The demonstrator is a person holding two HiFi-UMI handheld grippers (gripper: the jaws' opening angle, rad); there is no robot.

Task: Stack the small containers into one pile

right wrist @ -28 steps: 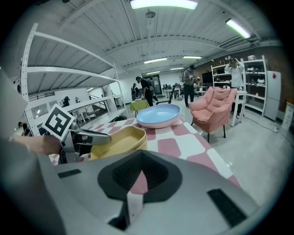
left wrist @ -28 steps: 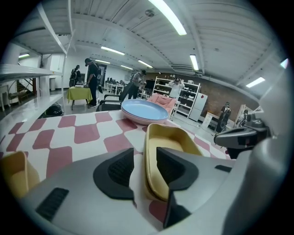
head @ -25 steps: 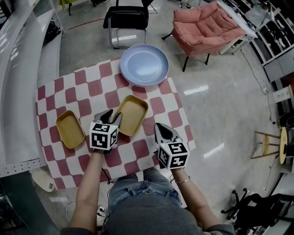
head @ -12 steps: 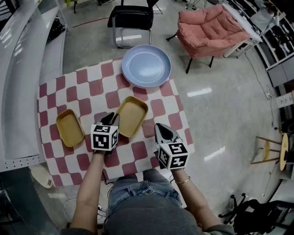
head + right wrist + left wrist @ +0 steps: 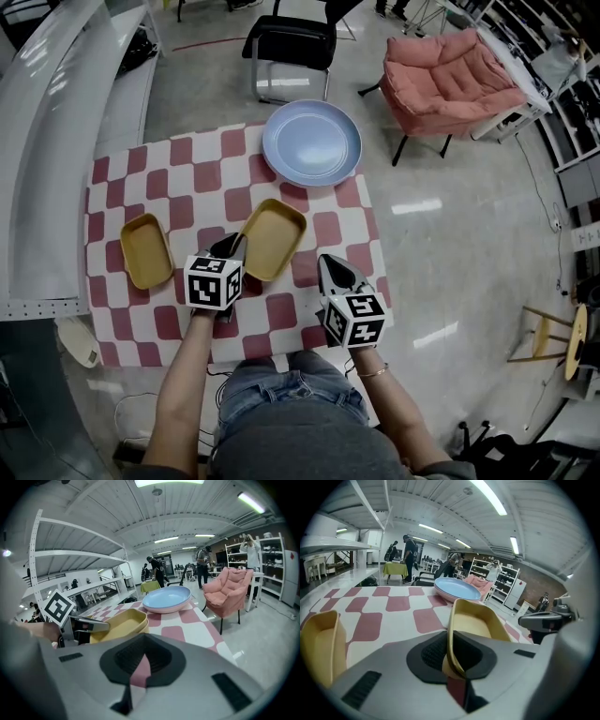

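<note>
Two small yellow containers lie on the red-and-white checked table (image 5: 202, 178). One container (image 5: 146, 249) rests alone at the left, also seen at the left edge (image 5: 318, 644). The middle container (image 5: 275, 237) has its near rim (image 5: 452, 641) between the pads of my left gripper (image 5: 234, 248), whose jaws are closing and pressing on that rim. From the right gripper view the same container (image 5: 119, 623) lies ahead on the left, with the left gripper (image 5: 89, 625) at its edge. My right gripper (image 5: 330, 265) hovers to the container's right, jaws together and empty.
A large pale blue plate (image 5: 311, 143) sits at the table's far edge, beyond the middle container. Past the table stand a black chair (image 5: 291, 42) and a pink armchair (image 5: 455, 70) on the grey floor. A white shelf (image 5: 56, 141) runs along the left.
The left jaws have closed from wide apart onto the near rim of the middle container. The right gripper has stayed in place.
</note>
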